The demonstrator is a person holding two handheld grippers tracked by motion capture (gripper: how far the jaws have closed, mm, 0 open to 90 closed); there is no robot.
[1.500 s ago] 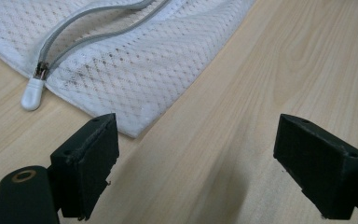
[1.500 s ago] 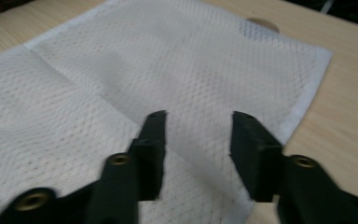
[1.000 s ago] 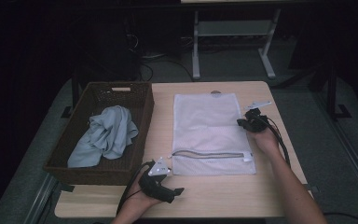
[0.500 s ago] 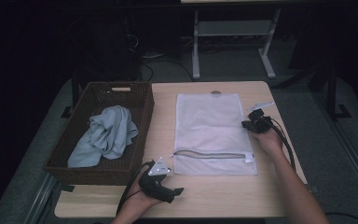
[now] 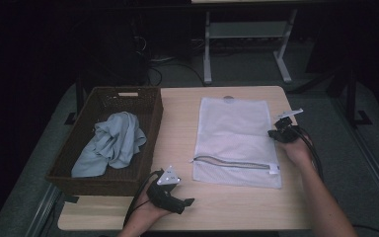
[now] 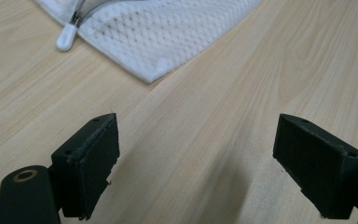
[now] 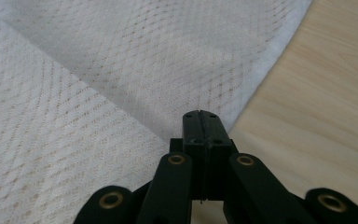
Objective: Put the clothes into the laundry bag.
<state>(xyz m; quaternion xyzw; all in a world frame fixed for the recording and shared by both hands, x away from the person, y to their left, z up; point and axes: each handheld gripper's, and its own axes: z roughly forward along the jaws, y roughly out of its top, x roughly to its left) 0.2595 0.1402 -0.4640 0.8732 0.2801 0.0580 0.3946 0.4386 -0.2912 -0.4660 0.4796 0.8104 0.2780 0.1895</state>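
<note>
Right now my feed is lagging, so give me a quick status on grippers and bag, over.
Left gripper open, resting on the table near the bag's corner. Right gripper shut at the mesh bag's right edge. Bag flat, zipper closed. Nothing in the way.

- A rectangular table with a light wood-grain top (image 5: 177, 123) carries everything
- A dark brown woven wicker basket (image 5: 150, 143) stands on its left part
- A flat white mesh laundry bag with a grey zipper (image 5: 237, 128) lies on its right part, near the basket but apart from it, with the zipper end nearest the person
</note>
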